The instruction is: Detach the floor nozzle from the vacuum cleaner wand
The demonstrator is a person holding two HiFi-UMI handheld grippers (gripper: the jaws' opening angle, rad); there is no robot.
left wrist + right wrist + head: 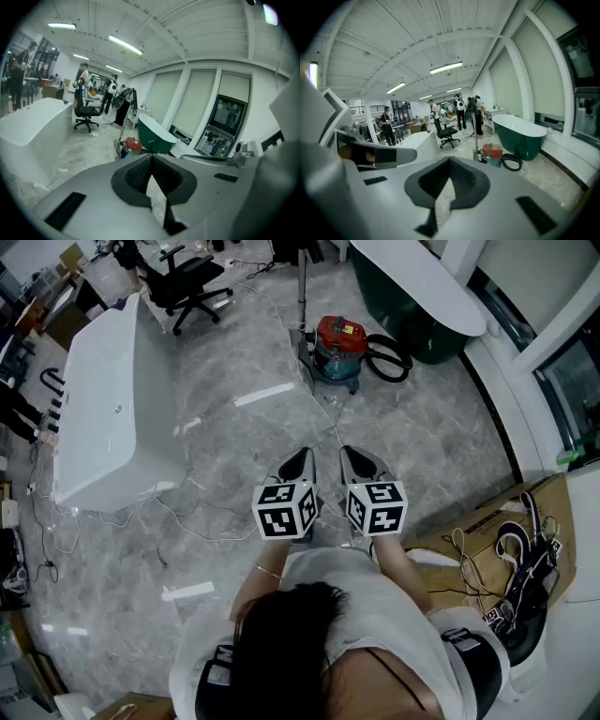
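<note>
Sensibly, the step in hand reads as the approach, and doing it well starts at the jaws: the left gripper (298, 465) and the right gripper (361, 463) are both clamped fully together with nothing between their pads. They are held side by side close in front of the person's chest, tilted a little down toward the marble floor (234, 446). Neither touches anything, so both would have to open before they arrive. Well ahead of them stands the red vacuum cleaner (339, 345), its black hose (389, 357) coiled to its right, between a white bathtub (103, 418) on the left and a green bathtub (412, 296) beyond. The wand (302, 287) rises upright just left of the canister, and the floor nozzle (307, 360) seems to sit at its foot, too small to make out its joint. A good plan uses the 2 grippers apart: 1 steadying the wand low on its tube, the other closing on the nozzle neck, then pulling straight along the tube, not sideways, so the upright wand is not tipped onto the canister
</note>
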